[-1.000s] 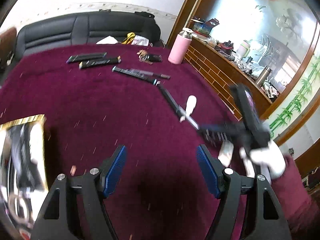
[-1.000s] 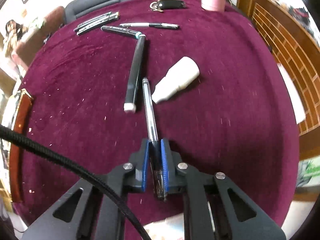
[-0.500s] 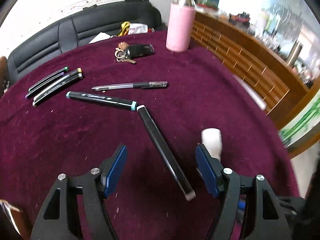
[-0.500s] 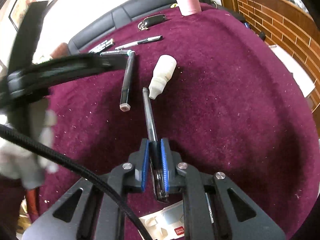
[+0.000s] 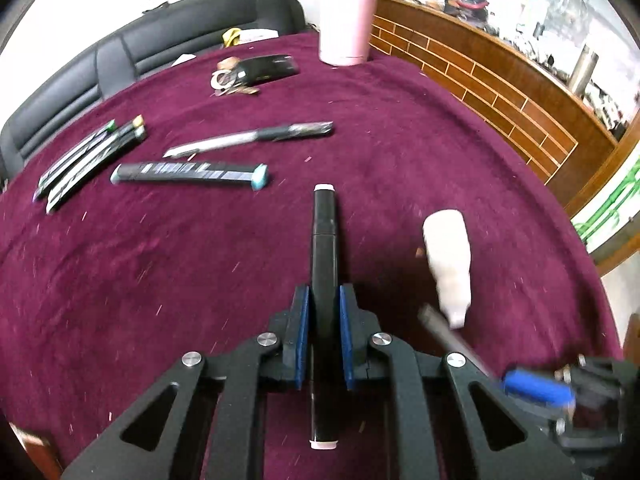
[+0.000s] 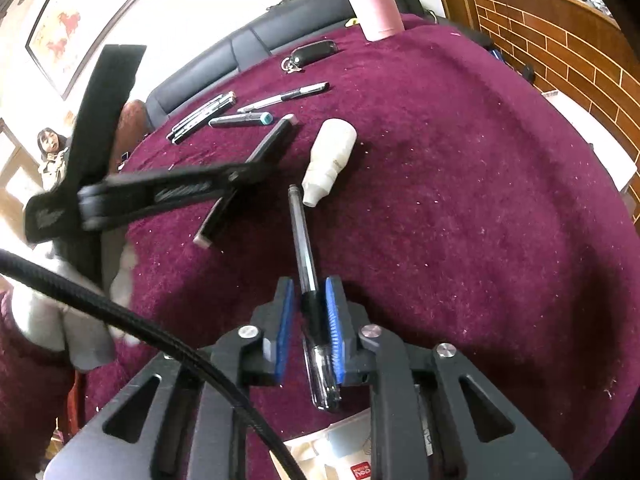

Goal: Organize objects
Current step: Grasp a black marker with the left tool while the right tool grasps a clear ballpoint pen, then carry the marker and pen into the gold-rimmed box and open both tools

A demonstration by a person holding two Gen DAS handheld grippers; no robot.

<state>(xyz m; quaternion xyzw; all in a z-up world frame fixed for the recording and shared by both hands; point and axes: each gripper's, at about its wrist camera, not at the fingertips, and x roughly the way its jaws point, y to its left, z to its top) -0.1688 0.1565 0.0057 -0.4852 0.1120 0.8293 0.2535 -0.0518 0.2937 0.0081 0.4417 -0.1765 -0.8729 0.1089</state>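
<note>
My left gripper point(image 5: 323, 300) is shut on a black marker with white ends point(image 5: 325, 240), which points away over the maroon tablecloth point(image 5: 160, 264). My right gripper point(image 6: 309, 292) is shut on a clear pen point(image 6: 301, 232); that pen also shows in the left wrist view point(image 5: 448, 330). A white bottle point(image 5: 449, 256) lies on its side between them, also in the right wrist view point(image 6: 330, 156). The left gripper with its marker point(image 6: 264, 152) shows in the right wrist view.
Farther back lie a teal-capped black marker point(image 5: 188, 172), a clear pen with a black grip point(image 5: 256, 138), a bundle of dark pens point(image 5: 88, 160), a key fob with keys point(image 5: 256, 72) and a pink flask point(image 5: 347, 24). A black sofa point(image 5: 180, 40) and a brick-pattern counter point(image 5: 500, 92) border the table.
My left gripper moved in over the black marker and shut on it; half a second ago its jaws were wide open. My right gripper still holds the clear pen.
</note>
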